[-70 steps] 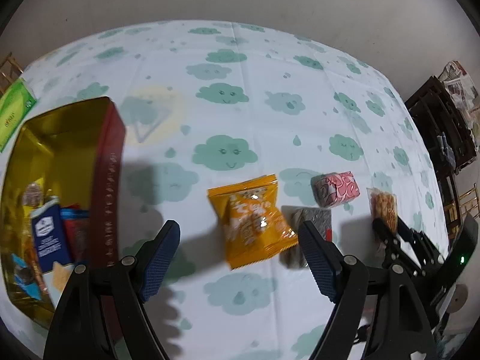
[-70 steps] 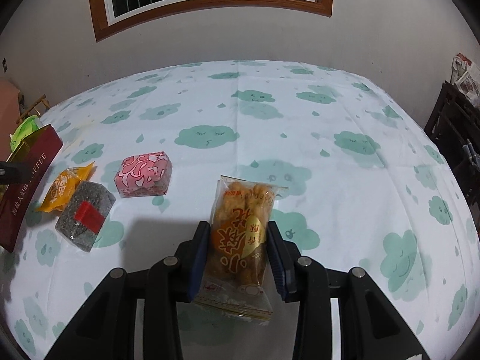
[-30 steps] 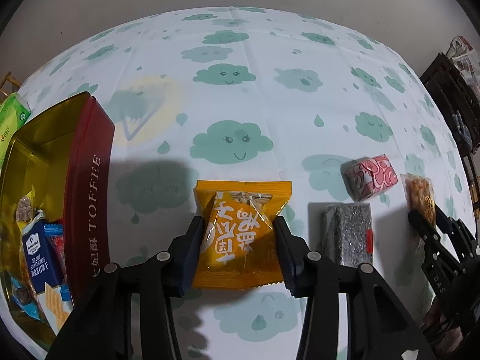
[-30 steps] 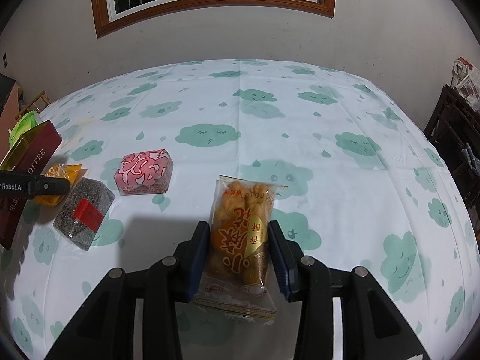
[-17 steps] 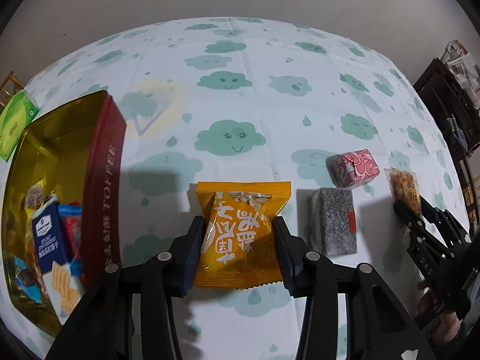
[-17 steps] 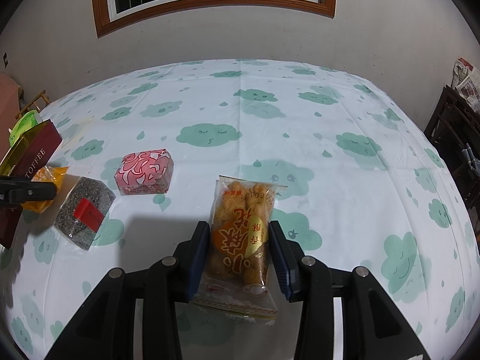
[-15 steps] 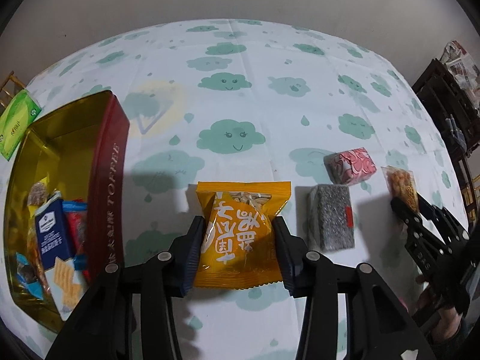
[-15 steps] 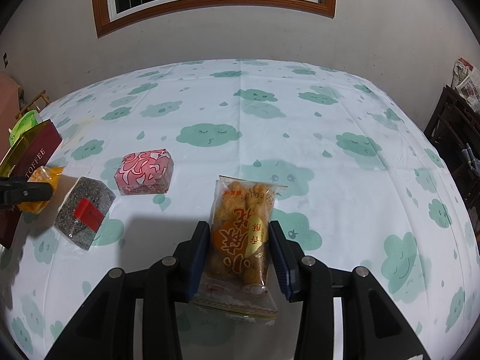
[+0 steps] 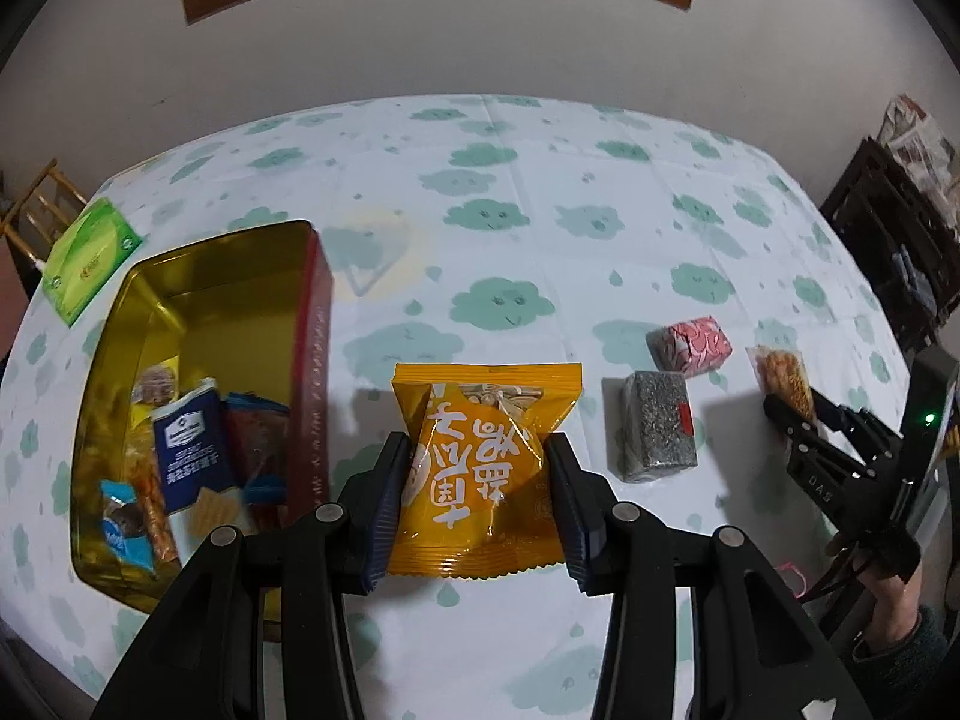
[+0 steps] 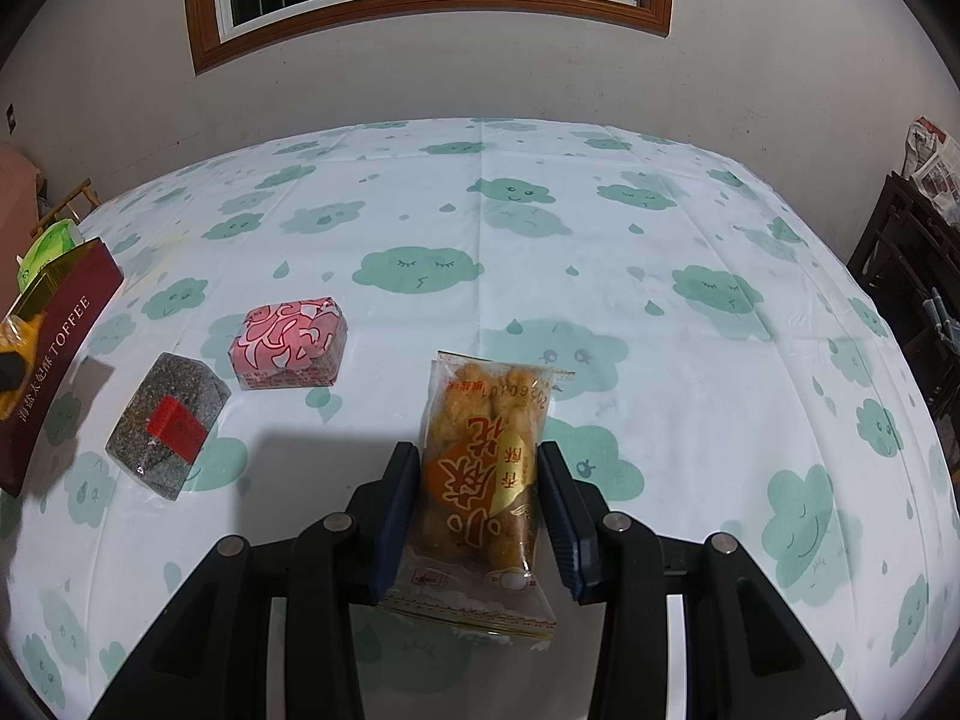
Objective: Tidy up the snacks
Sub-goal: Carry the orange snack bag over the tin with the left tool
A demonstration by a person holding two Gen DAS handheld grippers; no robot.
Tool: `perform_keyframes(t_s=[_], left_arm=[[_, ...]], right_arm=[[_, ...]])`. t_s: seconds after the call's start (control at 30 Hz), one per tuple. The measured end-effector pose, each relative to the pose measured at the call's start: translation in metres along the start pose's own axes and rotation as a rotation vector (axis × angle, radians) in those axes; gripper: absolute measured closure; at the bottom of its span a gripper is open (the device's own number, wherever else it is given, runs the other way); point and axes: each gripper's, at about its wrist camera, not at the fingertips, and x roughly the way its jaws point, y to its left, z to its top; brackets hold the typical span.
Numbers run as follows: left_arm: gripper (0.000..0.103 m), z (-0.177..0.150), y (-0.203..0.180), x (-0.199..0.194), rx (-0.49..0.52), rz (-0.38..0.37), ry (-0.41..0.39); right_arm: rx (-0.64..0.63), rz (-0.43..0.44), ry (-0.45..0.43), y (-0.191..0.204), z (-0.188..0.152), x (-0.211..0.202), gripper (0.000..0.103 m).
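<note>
Left claw [image 9: 477, 483] pinches an orange snack packet [image 9: 480, 462] with white Chinese lettering, now lifted off the desk [image 9: 540, 228] and closer to the red-and-gold tin [image 9: 315, 360] than a second ago, when the packet lay flat on the cloth. The tin's side reads "TOFFEE" plus Chinese characters in the right wrist view; inside, a navy biscuit pack [image 9: 192, 456], print too small to read. Right claw [image 10: 477, 510] stays clamped on a clear fried-snack bag [image 10: 480, 474] with red Chinese print, resting on the desk, unmoved. Grey seed block [image 10: 165, 423] with red label and pink patterned packet [image 10: 291, 342] lie just beside each other. Green tissue pack [image 9: 87, 249] sits behind the tin.
</note>
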Motion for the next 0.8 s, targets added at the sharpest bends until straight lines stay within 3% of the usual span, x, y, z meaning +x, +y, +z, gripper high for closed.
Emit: perform_keyframes(t_s=[0.3,0.8], left_arm=[[0.062,0.001,0.033,-0.017,-0.053,0.029,-0.035],[0.062,0.003,0.109,-0.021,-0.103,0.167,-0.044]], right_arm=[[0.000,0.000,0.000,0.000,0.000,0.000,0.061],[0.000,-0.001,0.000,0.000,0.000,0.000,0.061]])
